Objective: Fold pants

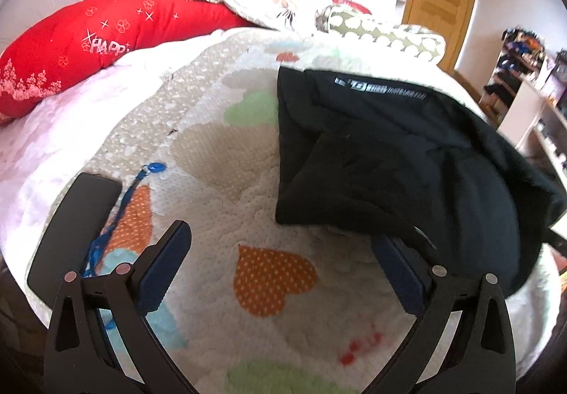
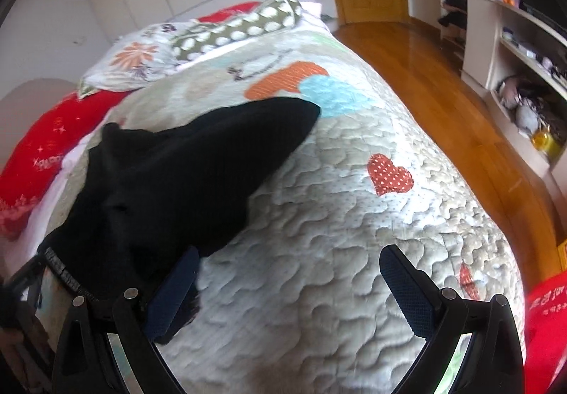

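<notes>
Black pants (image 1: 400,160) lie bunched and partly folded on the quilted bed cover, waistband label toward the far side. In the left wrist view my left gripper (image 1: 283,245) is open; the pants drape over its right finger (image 1: 400,273) and the left finger is bare. In the right wrist view the pants (image 2: 184,178) spread from the left finger up to a point at the middle. My right gripper (image 2: 290,277) is open; cloth lies over the outside of its left finger (image 2: 177,291), and nothing sits between the fingers.
A black phone (image 1: 78,231) with a blue lanyard (image 1: 120,217) lies at the bed's left. A red pillow (image 1: 99,39) and patterned pillows (image 2: 230,29) are at the head. Wooden floor (image 2: 443,103), a door and shelves (image 2: 524,68) are to the right.
</notes>
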The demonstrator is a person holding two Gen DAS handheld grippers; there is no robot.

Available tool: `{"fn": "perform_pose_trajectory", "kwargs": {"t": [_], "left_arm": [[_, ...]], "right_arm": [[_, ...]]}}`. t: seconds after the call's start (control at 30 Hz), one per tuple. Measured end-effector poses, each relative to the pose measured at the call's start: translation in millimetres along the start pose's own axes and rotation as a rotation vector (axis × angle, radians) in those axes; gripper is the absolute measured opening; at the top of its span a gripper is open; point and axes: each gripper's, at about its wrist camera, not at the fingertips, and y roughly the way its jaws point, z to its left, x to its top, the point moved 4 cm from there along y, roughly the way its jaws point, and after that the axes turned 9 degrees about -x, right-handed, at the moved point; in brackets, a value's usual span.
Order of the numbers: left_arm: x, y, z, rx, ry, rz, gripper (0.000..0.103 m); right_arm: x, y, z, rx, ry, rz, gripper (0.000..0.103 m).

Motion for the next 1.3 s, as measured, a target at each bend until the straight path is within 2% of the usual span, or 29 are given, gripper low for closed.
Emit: {"fn": "perform_pose_trajectory", "kwargs": {"t": [0.23, 0.3, 0.43, 0.47, 0.53, 0.6, 0.73, 0.93, 1.1, 1.2, 1.23, 1.3], "left_arm": [[7, -27, -12, -0.1, -0.03, -0.046, 0.102], [9, -23, -18, -0.104, -0.008, -0.04, 0.102], [2, -9, -26, -0.098, -0.001, 0.005, 0.102], [-1, -3, -27, -0.1, -0.009, 0.019, 0.102], [-3, 5, -27, -0.095, -0.01, 0.034, 0.102], [-5, 11, -28, -0.075, 0.003, 0.044, 0.102], [-9, 23, -28, -0.061, 0.015, 0.066, 0.102], [-12, 37, -24, -0.065, -0.009, 0.091, 0.102], [-13, 46, -23, -0.06, -0.003, 0.107, 0.102], [-16, 52, -21, -0.055, -0.012, 0.132, 0.102], [-17, 52, -20, -0.058, -0.018, 0.134, 0.102], [-18, 47, -18, -0.069, -0.021, 0.128, 0.102]], "right_arm": [[9, -28, 29, 0.091, -0.066, -0.065, 0.1], [14, -31, 38, 0.068, -0.102, -0.092, 0.1], [29, -25, 59, -0.029, -0.207, -0.153, 0.097], [33, -20, 66, -0.047, -0.24, -0.159, 0.094], [40, -9, 73, -0.068, -0.293, -0.151, 0.061], [49, 7, 70, -0.078, -0.308, -0.119, 0.039], [77, 19, 55, -0.103, -0.298, -0.13, 0.023], [137, 28, 57, -0.163, -0.353, -0.206, 0.02], [166, 35, 56, -0.13, -0.303, -0.212, 0.02], [182, 44, 50, -0.25, -0.302, -0.27, 0.02], [187, 52, 42, -0.286, -0.294, -0.25, 0.02], [189, 56, 30, -0.263, -0.251, -0.212, 0.02]]}}
